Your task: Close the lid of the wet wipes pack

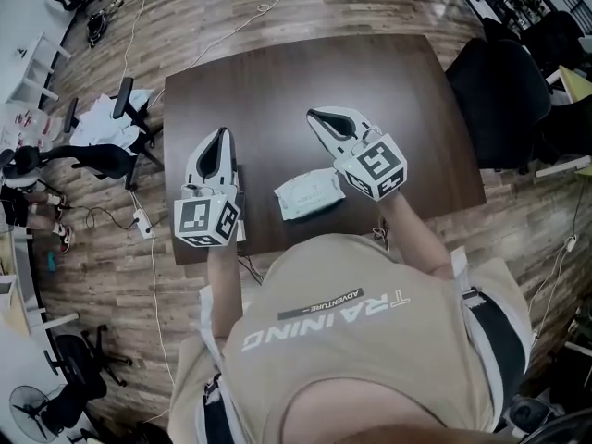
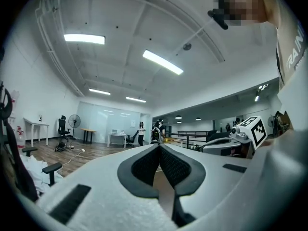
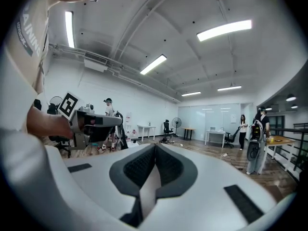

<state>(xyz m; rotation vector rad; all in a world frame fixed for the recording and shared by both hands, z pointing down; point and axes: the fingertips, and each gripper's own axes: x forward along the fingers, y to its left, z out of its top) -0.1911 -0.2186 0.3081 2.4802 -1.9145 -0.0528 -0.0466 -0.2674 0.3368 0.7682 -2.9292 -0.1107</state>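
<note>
while hovering on either side of the wet wipes pack (image 1: 310, 195), lying flat near the front edge of the counter (image 1: 277, 91), holding left gripper (image 1: 220, 139) and right gripper (image 1: 322, 118) pinched shut, empty. risking sliding the light pack off that edge, pressing the lid without pinning it.

Dark brown rect. wooden table (image 1: 277, 109) on wood-plank floor (image 1: 231, 7); black office chair (image 1: 504, 95) just beside its rt edge; black pedestal fan (image 1: 28, 401) btm-left.
</note>
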